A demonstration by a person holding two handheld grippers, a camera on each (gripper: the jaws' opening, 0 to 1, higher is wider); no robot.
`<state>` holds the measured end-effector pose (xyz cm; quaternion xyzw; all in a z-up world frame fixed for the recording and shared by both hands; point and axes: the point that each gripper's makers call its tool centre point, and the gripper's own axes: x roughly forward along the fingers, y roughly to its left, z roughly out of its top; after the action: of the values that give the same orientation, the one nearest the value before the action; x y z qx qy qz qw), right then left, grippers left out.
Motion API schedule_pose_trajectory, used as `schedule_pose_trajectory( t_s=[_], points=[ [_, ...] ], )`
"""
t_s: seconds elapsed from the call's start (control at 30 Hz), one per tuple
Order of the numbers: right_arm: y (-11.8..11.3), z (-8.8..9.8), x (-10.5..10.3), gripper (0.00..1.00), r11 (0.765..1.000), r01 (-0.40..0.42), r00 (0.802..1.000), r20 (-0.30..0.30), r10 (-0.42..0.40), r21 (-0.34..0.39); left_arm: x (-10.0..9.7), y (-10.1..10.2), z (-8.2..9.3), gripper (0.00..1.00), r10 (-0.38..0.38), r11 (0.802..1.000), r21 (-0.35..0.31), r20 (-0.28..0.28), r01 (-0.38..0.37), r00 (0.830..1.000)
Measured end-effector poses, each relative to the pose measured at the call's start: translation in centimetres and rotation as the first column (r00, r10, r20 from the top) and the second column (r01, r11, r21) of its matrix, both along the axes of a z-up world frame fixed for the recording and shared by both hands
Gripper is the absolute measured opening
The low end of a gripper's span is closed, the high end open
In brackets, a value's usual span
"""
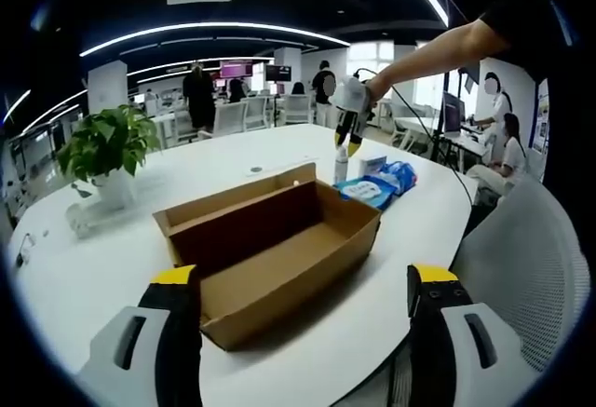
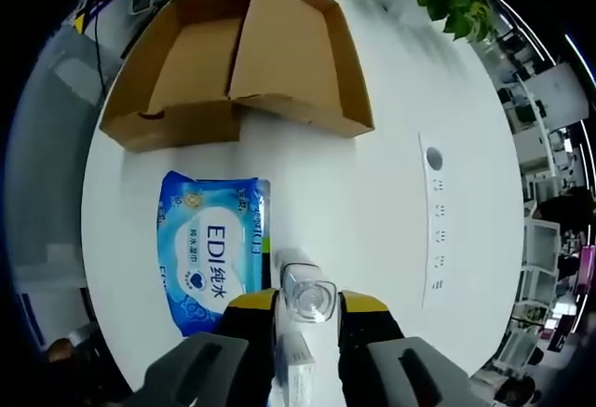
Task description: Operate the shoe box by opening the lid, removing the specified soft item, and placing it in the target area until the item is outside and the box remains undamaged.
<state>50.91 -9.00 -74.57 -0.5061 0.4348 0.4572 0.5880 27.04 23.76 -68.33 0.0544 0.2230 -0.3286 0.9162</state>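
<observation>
1. The shoe box (image 1: 279,249) sits open on the white surface (image 1: 391,305), lid folded back, and its inside looks bare from the left gripper view. So the opening step is done, and the box looks undamaged.
2. The blue wet-wipe pack (image 2: 212,249), which I take for the soft item, lies flat on the surface outside the box, just beside it. Removal looks complete; whether that spot is the target area, I cannot tell.
3. Left claw (image 1: 303,295) hangs over the near end of the box, jaws spread wide, gripping nothing.
4. Right claw (image 2: 309,309) is over a small clear bottle (image 2: 309,295), seen top-down between its tips; jaws hug it closely, a grip by the look of it.
5. A small white carton (image 2: 296,374) is half hidden under the claw. A potted plant (image 1: 104,146) stands beyond the box.
</observation>
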Motion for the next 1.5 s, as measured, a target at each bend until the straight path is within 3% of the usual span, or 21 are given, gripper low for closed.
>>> schedule_pose_trajectory(
  t_s=[0.37, 0.77, 1.2, 1.37, 1.5],
  points=[
    [0.0, 0.4, 0.1, 0.22, 1.000, -0.003, 1.000, 0.017, 0.003, 0.004, 0.8, 1.2, -0.7, 0.88, 0.058, 0.998, 0.011, -0.028, -0.058, 0.998],
    [1.6, 2.0, 0.5, 0.25, 0.993, 0.051, 0.998, 0.040, -0.055, 0.109, 1.7, 2.1, -1.4, 0.80, 0.100, 0.994, 0.039, -0.056, -0.098, 0.993],
    [4.6, 3.3, 1.8, 0.26, 0.946, 0.188, 0.977, 0.050, -0.208, 0.264, 2.8, 3.8, -2.9, 0.68, 0.197, 0.980, 0.046, -0.108, -0.193, 0.974],
    [5.0, 3.2, 2.1, 0.26, 0.934, 0.222, 0.967, 0.057, -0.247, 0.279, 3.3, 4.8, -3.2, 0.56, 0.256, 0.966, 0.062, -0.104, -0.250, 0.961],
    [5.6, 3.2, 2.6, 0.26, 0.899, 0.294, 0.946, 0.038, -0.322, 0.324, 3.7, 5.7, -3.7, 0.50, 0.299, 0.954, 0.061, -0.124, -0.294, 0.946]
  ],
)
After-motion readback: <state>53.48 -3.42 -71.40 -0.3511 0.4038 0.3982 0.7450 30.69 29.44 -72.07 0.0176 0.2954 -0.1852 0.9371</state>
